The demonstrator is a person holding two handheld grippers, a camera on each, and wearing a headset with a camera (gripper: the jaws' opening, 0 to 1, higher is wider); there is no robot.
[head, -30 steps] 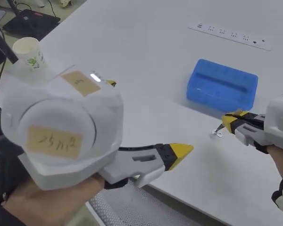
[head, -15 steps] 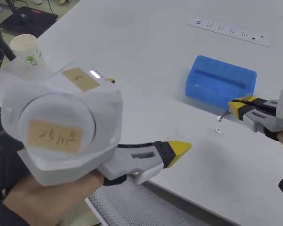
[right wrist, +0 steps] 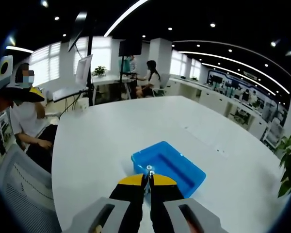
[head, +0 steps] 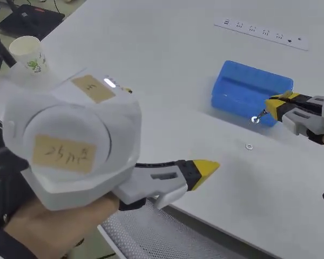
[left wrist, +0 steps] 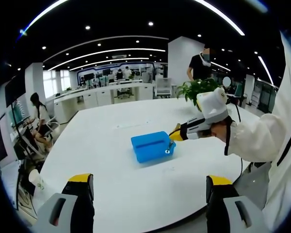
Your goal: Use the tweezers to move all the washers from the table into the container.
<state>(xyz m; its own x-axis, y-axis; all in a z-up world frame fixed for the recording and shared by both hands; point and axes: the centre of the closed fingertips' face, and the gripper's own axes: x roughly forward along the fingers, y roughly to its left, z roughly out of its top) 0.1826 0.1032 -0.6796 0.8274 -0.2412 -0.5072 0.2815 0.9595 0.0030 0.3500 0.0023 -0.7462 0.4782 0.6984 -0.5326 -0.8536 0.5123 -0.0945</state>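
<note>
White counter [head: 167, 65] in an open office, with a power strip [head: 264, 36] at the far edge. The right gripper [right wrist: 148, 180] has its fingers pinched narrow on the tweezers [head: 261, 116]. A washer [head: 255, 120] is nipped at the tips, off the counter, right at the near wall of the blue container [head: 248, 89]. It probably isn't over the cavity yet; depth is hard to read. A second washer [head: 249, 145] lies loose on the counter just in front.

To do the step well: keep the squeeze steady, carry the tips past the rim, go low, then ease off so the washer drops without bouncing.

The tweezers' long axis runs in line with the right gripper, tips pointing away from the person toward the container. The container's long side runs roughly parallel to the power strip.

The left gripper [left wrist: 149, 180] has its fingers spread wide and empty, off to the side.
</note>
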